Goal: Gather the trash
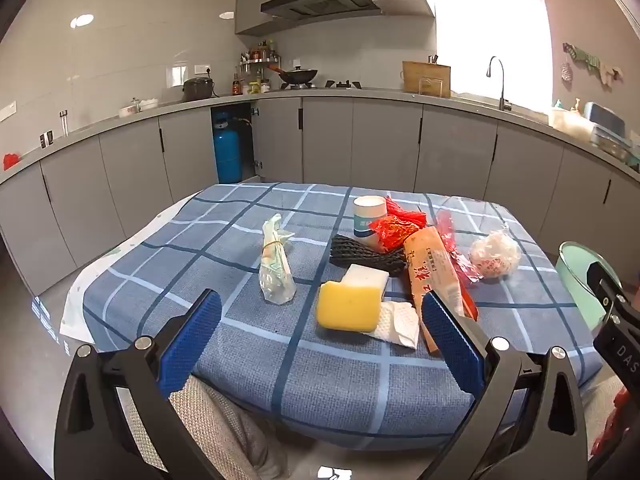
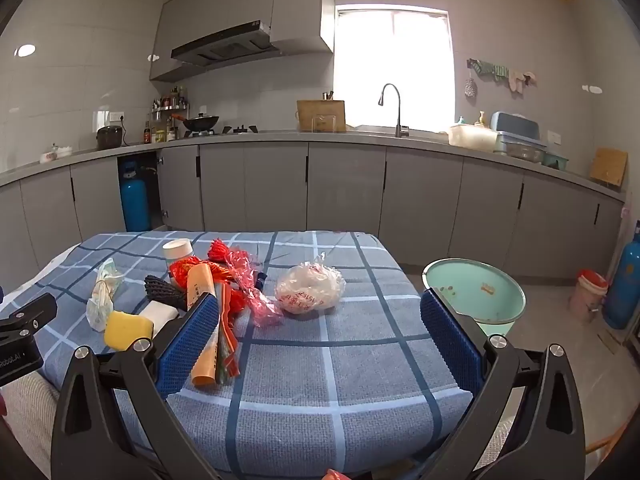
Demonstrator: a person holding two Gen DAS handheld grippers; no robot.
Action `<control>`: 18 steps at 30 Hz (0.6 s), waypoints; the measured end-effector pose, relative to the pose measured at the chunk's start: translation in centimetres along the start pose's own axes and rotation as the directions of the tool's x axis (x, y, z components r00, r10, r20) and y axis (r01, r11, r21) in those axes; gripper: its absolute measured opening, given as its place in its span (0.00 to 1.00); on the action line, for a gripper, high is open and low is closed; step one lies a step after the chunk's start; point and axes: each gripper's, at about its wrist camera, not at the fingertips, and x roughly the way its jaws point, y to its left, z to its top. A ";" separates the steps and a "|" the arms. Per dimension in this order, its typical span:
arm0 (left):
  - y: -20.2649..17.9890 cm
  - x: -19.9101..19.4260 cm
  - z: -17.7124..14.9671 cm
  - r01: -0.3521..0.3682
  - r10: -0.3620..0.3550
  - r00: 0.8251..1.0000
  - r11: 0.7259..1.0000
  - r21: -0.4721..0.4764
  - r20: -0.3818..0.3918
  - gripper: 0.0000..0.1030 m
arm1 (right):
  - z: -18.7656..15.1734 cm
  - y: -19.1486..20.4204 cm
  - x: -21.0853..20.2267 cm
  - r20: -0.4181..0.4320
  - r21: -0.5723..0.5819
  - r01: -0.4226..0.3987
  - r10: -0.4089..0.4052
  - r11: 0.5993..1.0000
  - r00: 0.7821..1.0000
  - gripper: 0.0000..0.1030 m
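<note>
Blue-padded, both the left hand-held gripper (image 1: 322,322) and right hand-held gripper (image 2: 320,320) hover wide open, empty. Nothing looks collected yet; next, the right one likely needs closing on the bag (image 2: 310,289) ahead, basin (image 2: 516,300) to its right.

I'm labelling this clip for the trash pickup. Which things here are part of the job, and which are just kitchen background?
Job: yellow sponge, paper towel, black net, crumpled white bag, green basin.

Background: blue gas cylinder, wok, faucet.
</note>
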 end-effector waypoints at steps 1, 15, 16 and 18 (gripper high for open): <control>0.0 0.0 0.0 0.001 -0.001 1.000 1.000 -0.004 -0.001 0.96 | 0.0 0.0 0.0 0.000 0.000 -0.001 0.001 1.000 1.000 0.96; 0.3 0.5 -0.2 0.027 -0.027 1.000 1.000 -0.011 -0.012 0.96 | -0.1 -0.8 0.1 -0.002 0.004 0.010 -0.010 1.000 1.000 0.96; 0.3 0.6 -0.2 0.027 -0.027 1.000 1.000 -0.010 -0.013 0.96 | -0.1 -0.8 0.1 -0.001 0.005 0.011 -0.011 1.000 1.000 0.96; 0.3 0.6 -0.3 0.028 -0.028 1.000 1.000 -0.010 -0.015 0.96 | -0.1 -0.9 0.2 -0.001 0.007 0.011 -0.011 1.000 1.000 0.96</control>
